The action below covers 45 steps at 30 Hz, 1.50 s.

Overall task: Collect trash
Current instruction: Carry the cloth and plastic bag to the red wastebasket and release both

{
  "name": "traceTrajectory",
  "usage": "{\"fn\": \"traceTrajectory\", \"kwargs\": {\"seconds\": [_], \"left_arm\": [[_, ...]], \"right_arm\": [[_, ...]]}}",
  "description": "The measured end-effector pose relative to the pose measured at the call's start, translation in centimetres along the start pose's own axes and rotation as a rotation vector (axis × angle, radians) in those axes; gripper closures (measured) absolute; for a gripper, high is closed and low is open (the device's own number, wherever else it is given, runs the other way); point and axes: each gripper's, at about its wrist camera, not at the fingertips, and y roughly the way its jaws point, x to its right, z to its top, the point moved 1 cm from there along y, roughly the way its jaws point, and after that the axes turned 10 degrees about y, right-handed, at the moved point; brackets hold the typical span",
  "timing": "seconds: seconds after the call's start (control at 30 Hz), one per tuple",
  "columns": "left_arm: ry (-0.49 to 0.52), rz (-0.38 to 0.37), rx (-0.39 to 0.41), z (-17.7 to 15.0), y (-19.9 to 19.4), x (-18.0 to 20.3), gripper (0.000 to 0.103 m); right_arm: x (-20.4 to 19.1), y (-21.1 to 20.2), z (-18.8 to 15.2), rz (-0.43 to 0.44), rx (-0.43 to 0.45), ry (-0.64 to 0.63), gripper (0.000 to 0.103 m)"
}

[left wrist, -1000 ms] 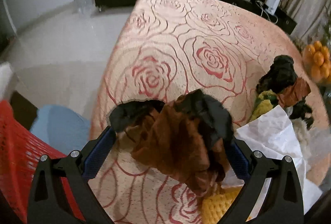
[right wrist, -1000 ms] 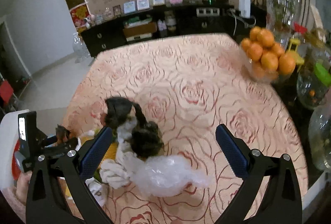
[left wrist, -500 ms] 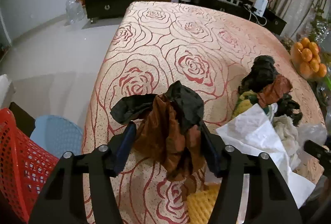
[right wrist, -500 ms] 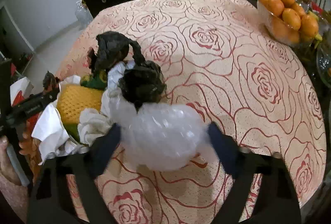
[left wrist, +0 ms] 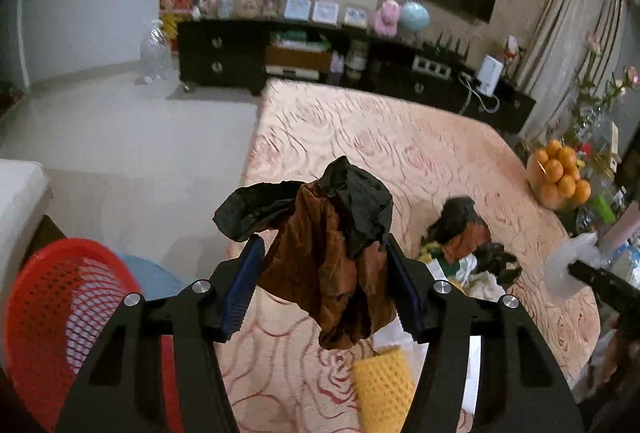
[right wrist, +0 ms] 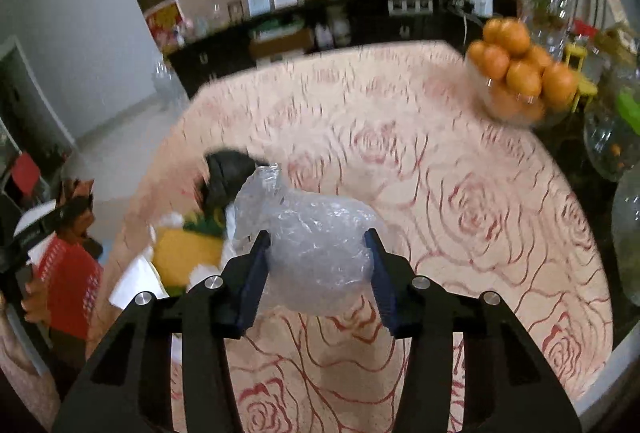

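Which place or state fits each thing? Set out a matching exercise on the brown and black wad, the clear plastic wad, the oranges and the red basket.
Things:
1. brown and black wad
2. clear plastic wad
3. oranges
4. red basket

Places or states:
A. heaped in a bowl at the table's far right edge
B. off the table, beside its left edge
C. clamped in the left gripper, clear of the tablecloth
D. clamped in the right gripper, whose jaws have just been closing

Pairs: 1-C, 2-D, 3-A, 4-B
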Motion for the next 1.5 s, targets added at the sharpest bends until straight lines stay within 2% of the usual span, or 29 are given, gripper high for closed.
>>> {"fn": "traceTrajectory", "kwargs": {"seconds": [0.13, 0.37, 0.57, 0.7, 0.9, 1.03, 1.17, 1.5], "left_arm": [[0.000, 0.069, 0.042, 0.4, -2.5, -1.0, 0.046], [-0.018, 0.177, 0.084, -0.3, -6.6, -3.9, 0.045], [-0.079, 0.284, 0.079, -2.6, -10.8, -8.7, 0.046], [-0.110, 0.382, 0.071, -4.0, -12.4, -11.6, 0.045], [-0.181, 0.392, 0.052, -6.2, -12.7, -14.9, 0.045], [-0.204, 0.384, 0.012, -7.6, -12.4, -16.7, 0.045], [-0.205, 0.393, -0.025, -8.5, -11.8, -17.7, 0.045], [-0.177, 0.375, -0.126, -10.2, -9.8, -18.4, 0.043]], "right_arm": [[-1.5, -0.6, 0.7, 0.025, 0.037, -0.016, 0.057], [-6.9, -1.2, 0.9, 0.105, 0.072, -0.107, 0.057], [-12.8, -1.5, 0.1, 0.176, 0.091, -0.211, 0.057], [-17.9, -1.2, -0.6, 0.244, 0.055, -0.293, 0.057], [-26.1, -0.9, -1.6, 0.375, 0.012, -0.429, 0.057], [-29.2, 0.9, -2.9, 0.458, -0.035, -0.461, 0.057], [-31.5, 3.1, -4.5, 0.474, -0.121, -0.488, 0.057], [-35.9, 5.5, -9.1, 0.496, -0.223, -0.557, 0.056]]}}
